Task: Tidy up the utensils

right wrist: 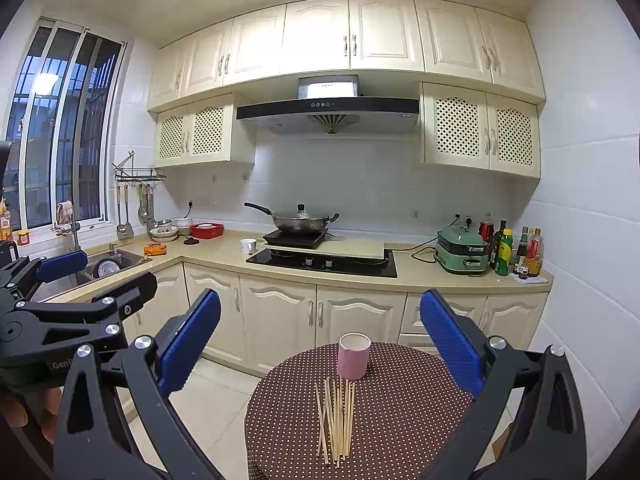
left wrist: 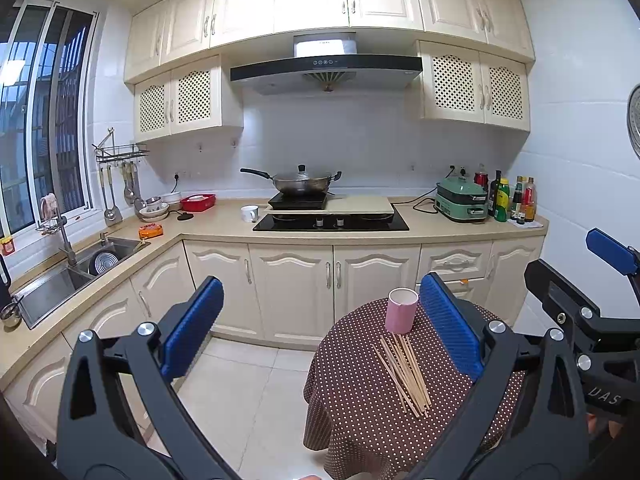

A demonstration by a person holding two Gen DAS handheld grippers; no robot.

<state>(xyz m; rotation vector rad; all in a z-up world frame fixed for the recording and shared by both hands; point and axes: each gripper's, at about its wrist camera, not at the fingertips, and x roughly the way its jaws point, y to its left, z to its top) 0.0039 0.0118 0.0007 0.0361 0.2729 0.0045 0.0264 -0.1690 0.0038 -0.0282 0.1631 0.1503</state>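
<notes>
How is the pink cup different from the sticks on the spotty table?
The pink cup stands upright; the chopsticks lie flat. The cup is one wide round thing; the chopsticks are many thin pale wooden sticks. Both rest on the dotted tablecloth, the chopsticks just in front of the cup.

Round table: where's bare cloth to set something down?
On the dotted tablecloth, the right side past the chopsticks is bare, as is the left edge beside them. The middle is crowded: the chopsticks lie loose just in front of the pink cup. Both hand-held grippers hover open, short of the table.
</notes>
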